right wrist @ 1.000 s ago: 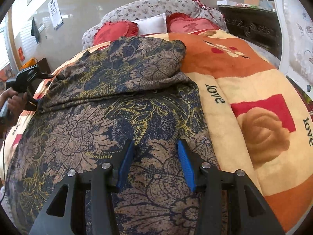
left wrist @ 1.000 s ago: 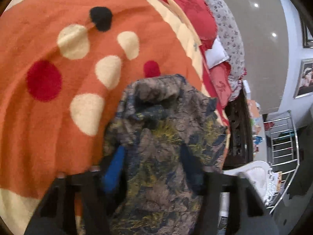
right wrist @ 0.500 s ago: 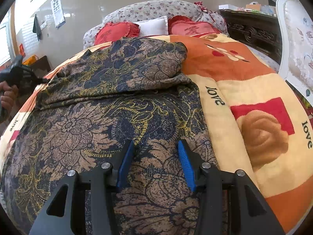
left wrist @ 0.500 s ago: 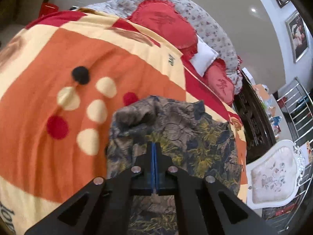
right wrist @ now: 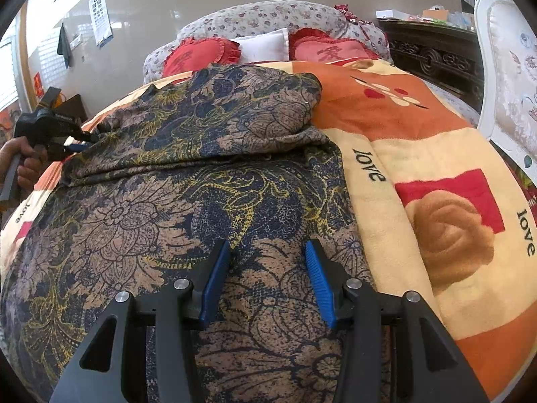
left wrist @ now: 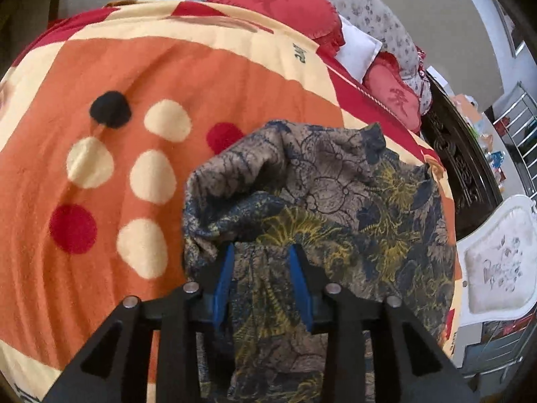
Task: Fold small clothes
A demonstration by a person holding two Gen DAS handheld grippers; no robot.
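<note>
A dark flowered garment (right wrist: 188, 208), patterned in navy, tan and yellow, lies spread on a bed covered by an orange and cream blanket (right wrist: 419, 154). Its far part is folded back over the rest, making a thicker layer with a rounded edge toward the pillows.

The left claw (left wrist: 260, 268) points down at one end of the garment, where the cloth bunches up in a loose hump. Its jaws are opening, and a gathered strip of the cloth runs between the two blue pads (left wrist: 223, 278); whether the pads touch that cloth cannot be told. In the right wrist view the left claw (right wrist: 79, 142) appears at the far left edge of the garment, with a hand (right wrist: 25, 164) around its handle.

The right claw (right wrist: 268, 268) hovers low over the near part of the garment, jaws partly apart with nothing pinched; the cloth between them lies flat on the bed.

The blanket shows cream, red and black dots (left wrist: 147, 174) beside the left claw, and a rose (right wrist: 453, 231) with the word "love" to the right of the garment. At the head of the bed sit two red heart-shaped cushions (right wrist: 198, 57) with a white pillow (right wrist: 265, 45) between them. A dark carved cabinet (right wrist: 433, 57) and a white chair (right wrist: 510, 67) stand beside the bed.
</note>
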